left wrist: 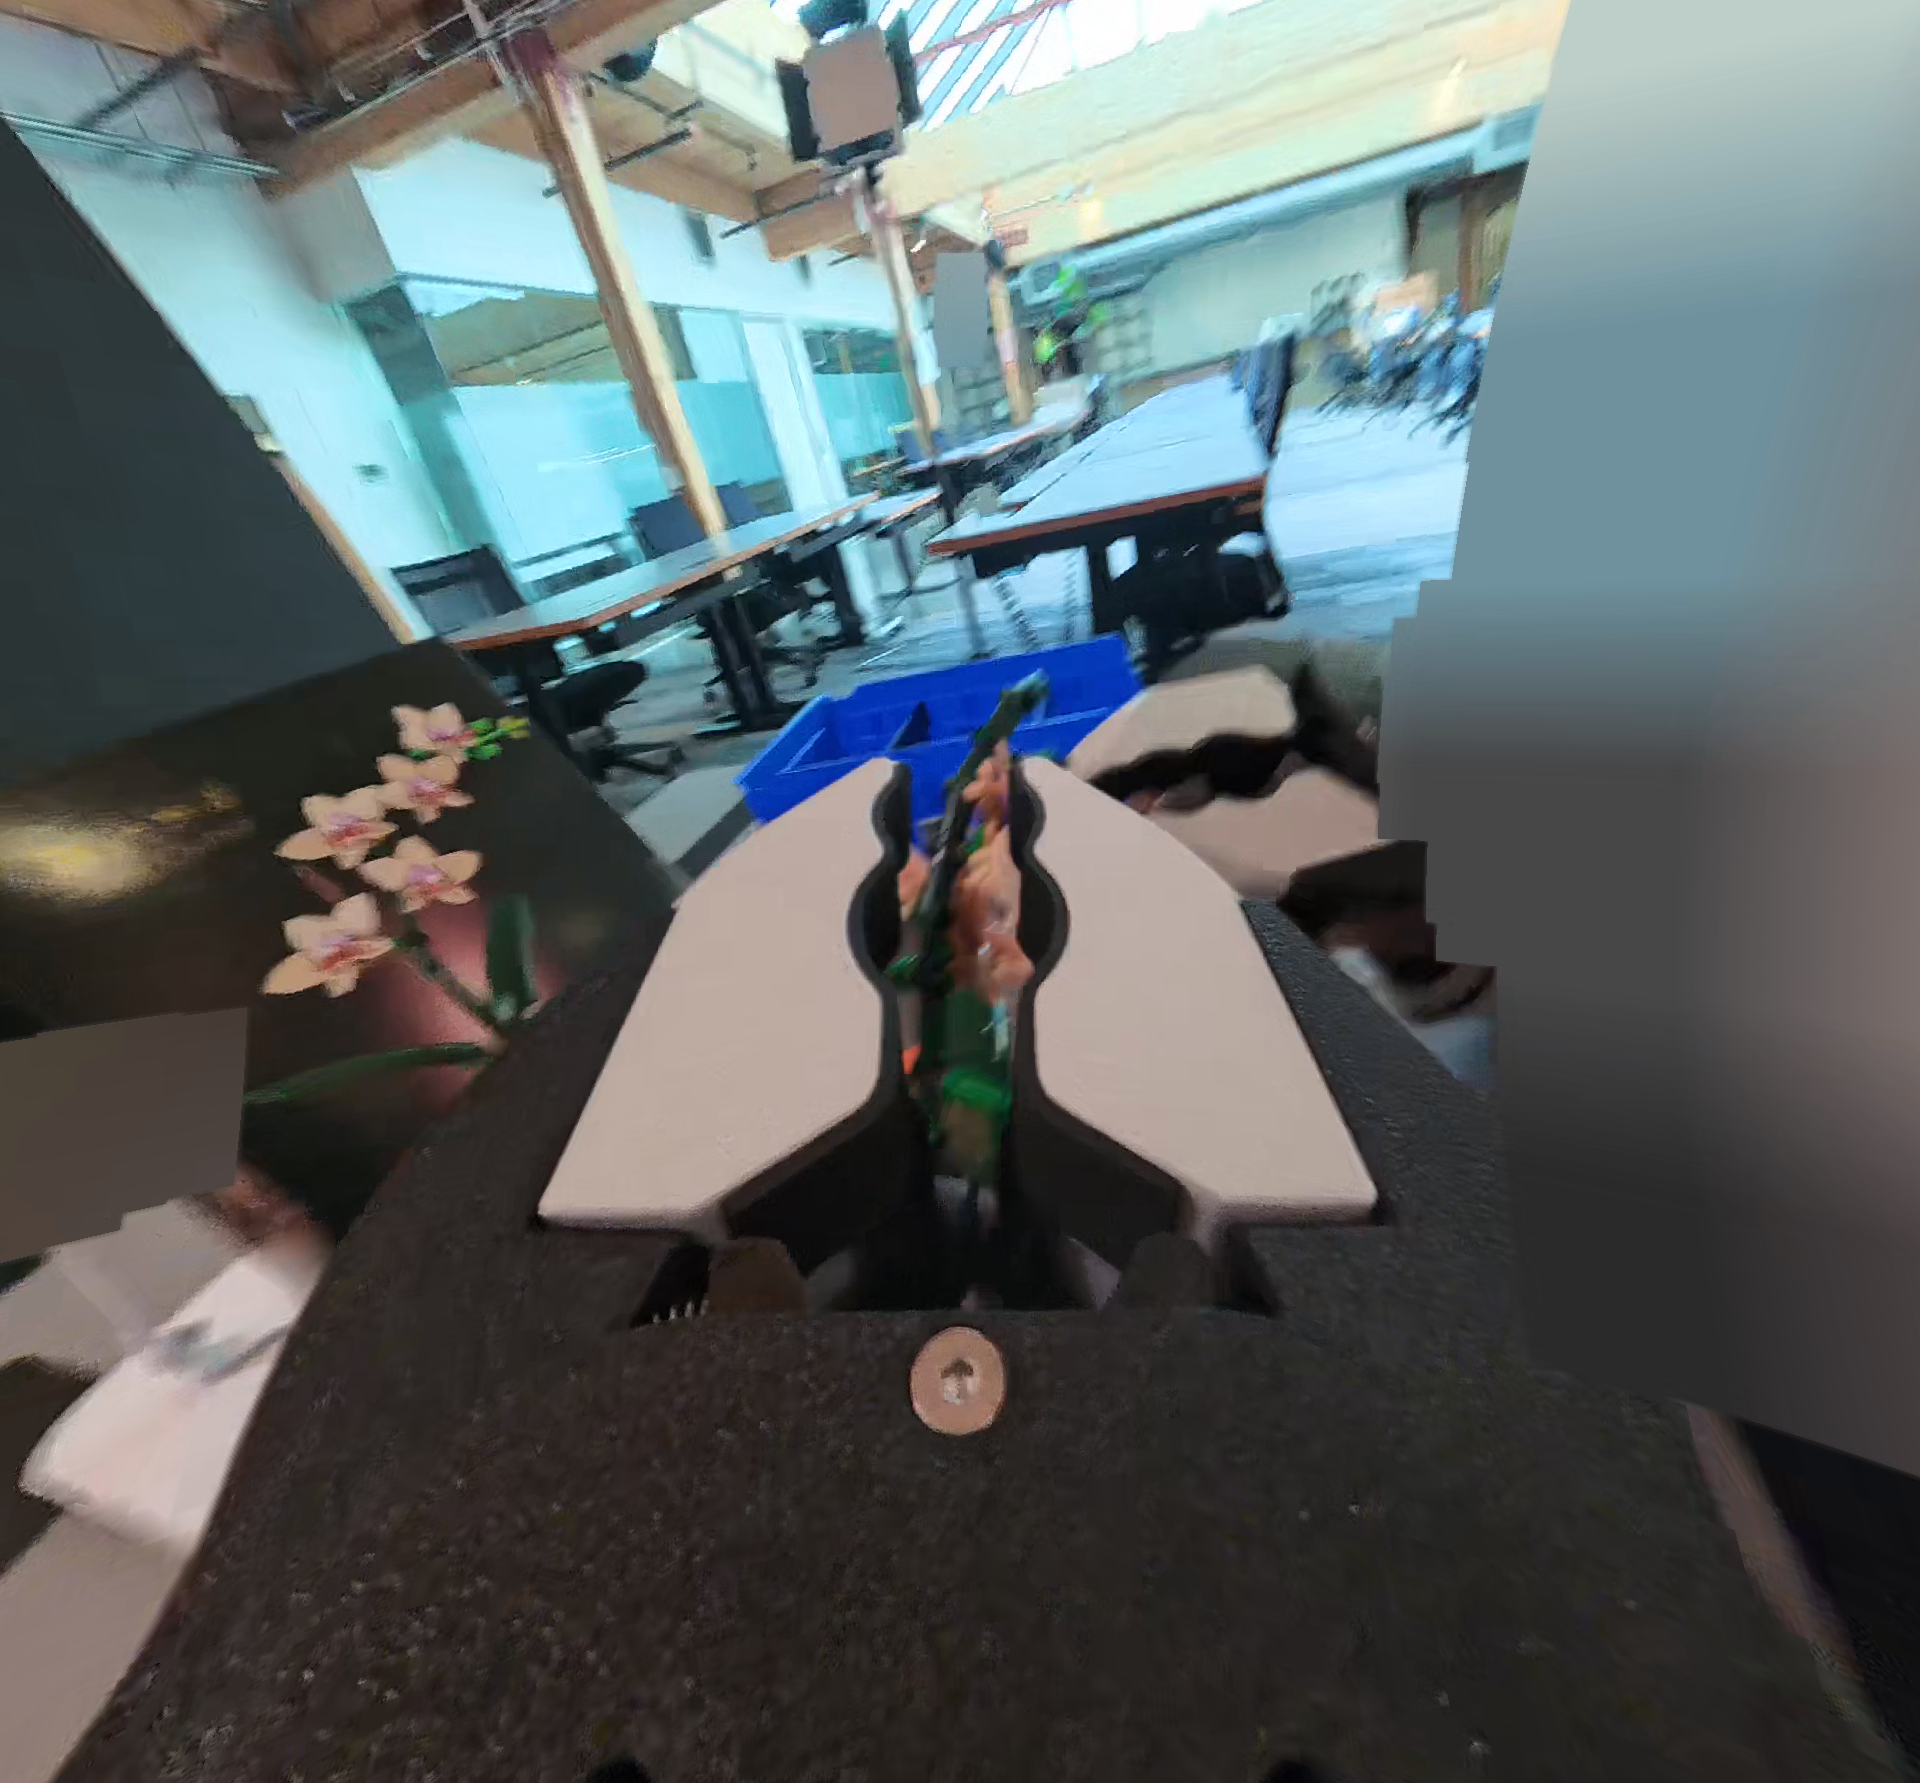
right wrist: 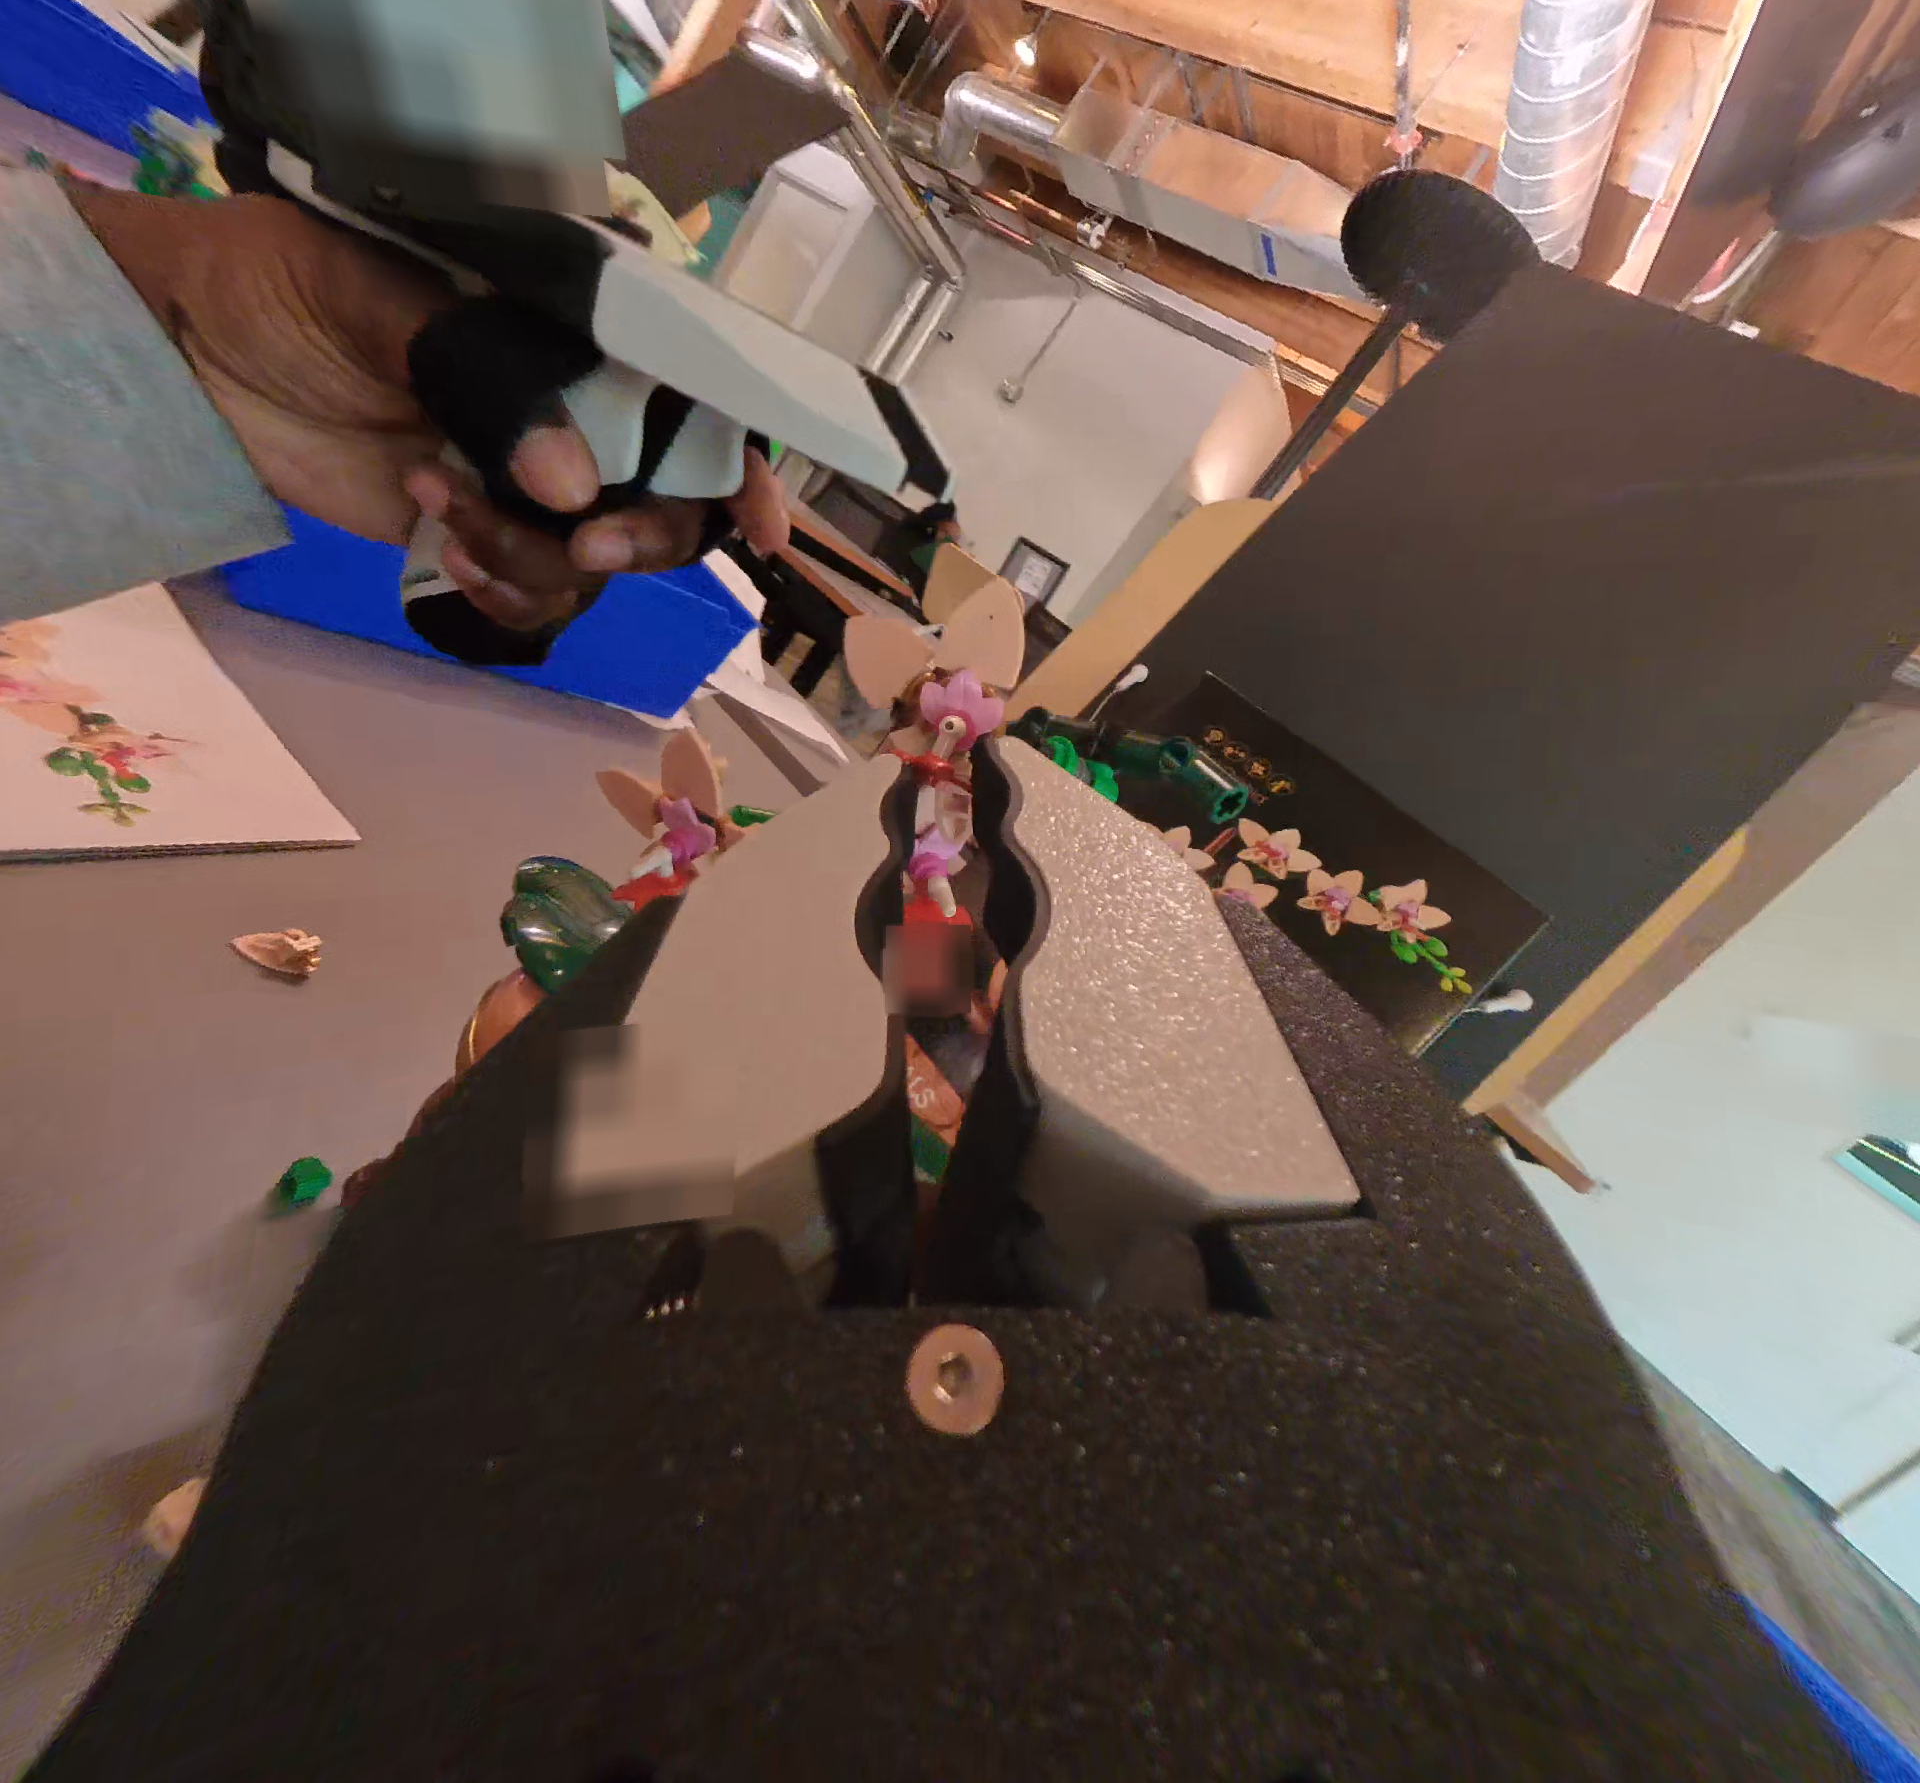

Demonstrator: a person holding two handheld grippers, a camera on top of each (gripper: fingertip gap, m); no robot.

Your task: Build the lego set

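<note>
My left gripper (left wrist: 961, 777) is shut on a green lego stem with peach flowers (left wrist: 971, 912), held up in the air between the grey fingers (left wrist: 790, 985). My right gripper (right wrist: 940, 767) is shut on a lego orchid flower piece with tan petals and a pink centre (right wrist: 951, 684), its red part sitting at the fingertips. A second tan and pink flower (right wrist: 675, 808) lies on the grey table just left of the right fingers (right wrist: 1143, 985). The other gripper, held by a hand (right wrist: 343, 403), shows at upper left in the right wrist view.
The black lego box with orchid picture (left wrist: 364, 860) (right wrist: 1340, 892) stands near. A blue bin (left wrist: 935, 736) (right wrist: 623, 642) sits behind. An instruction booklet (right wrist: 135, 746), a dark green leaf piece (right wrist: 556, 912), a tan petal (right wrist: 278, 952) and a small green piece (right wrist: 303, 1180) lie on the table (right wrist: 260, 1058). There is about 5 cm between the tips of the two grippers.
</note>
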